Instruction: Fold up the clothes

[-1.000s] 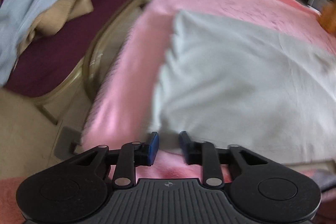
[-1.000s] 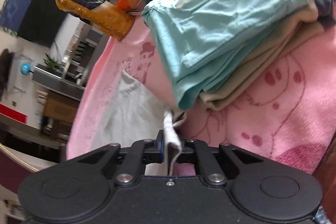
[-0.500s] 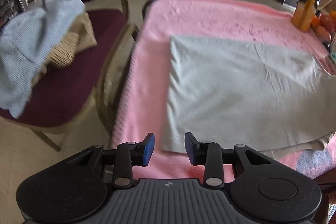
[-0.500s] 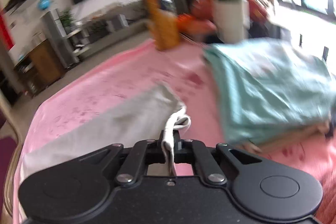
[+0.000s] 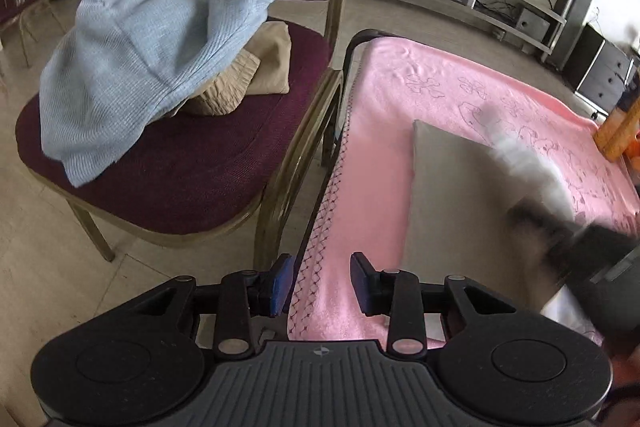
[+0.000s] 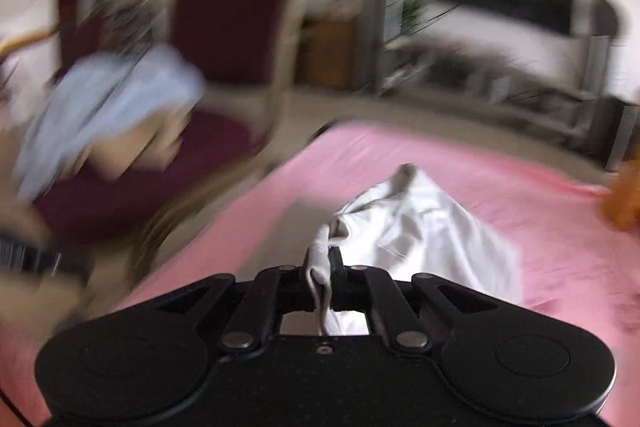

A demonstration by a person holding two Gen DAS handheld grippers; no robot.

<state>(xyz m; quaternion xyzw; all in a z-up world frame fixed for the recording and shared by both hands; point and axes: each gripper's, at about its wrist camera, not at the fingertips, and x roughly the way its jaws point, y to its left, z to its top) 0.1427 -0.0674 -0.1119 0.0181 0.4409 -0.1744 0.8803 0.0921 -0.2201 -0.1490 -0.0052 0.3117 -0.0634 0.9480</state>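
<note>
My right fingers [image 6: 338,261] are clamped together on a bunched hem of the pale grey garment [image 6: 420,227], a thin, soft cloth that puckers into small folds where the black pads pinch it and hangs in a limp strip between the linkage bars. From there the garment falls away in a creased, tent-like ridge onto the pink blanket [image 6: 500,187]. This view is badly smeared, so I can tell little else in it.

My left fingers [image 5: 362,281] stand apart with nothing between them; their inner faces carry blue pads, and the left gripper [image 5: 322,281] hangs over the near edge of the blanket. From this side the garment [image 5: 448,195] lies flat on the pink blanket [image 5: 384,131], its far left corner crisp and square, while its right part is lifted into a blurred white streak toward my right gripper [image 5: 560,227], which is only a dark smudge here.

The blanket is fleecy with faint line drawings and a stitched zigzag border. Beside it stands a chair [image 5: 192,163] with a maroon woven seat and brassy frame, holding a ribbed light-blue knit [image 5: 140,59] over tan clothes [image 5: 256,71]. I can read no writing anywhere.
</note>
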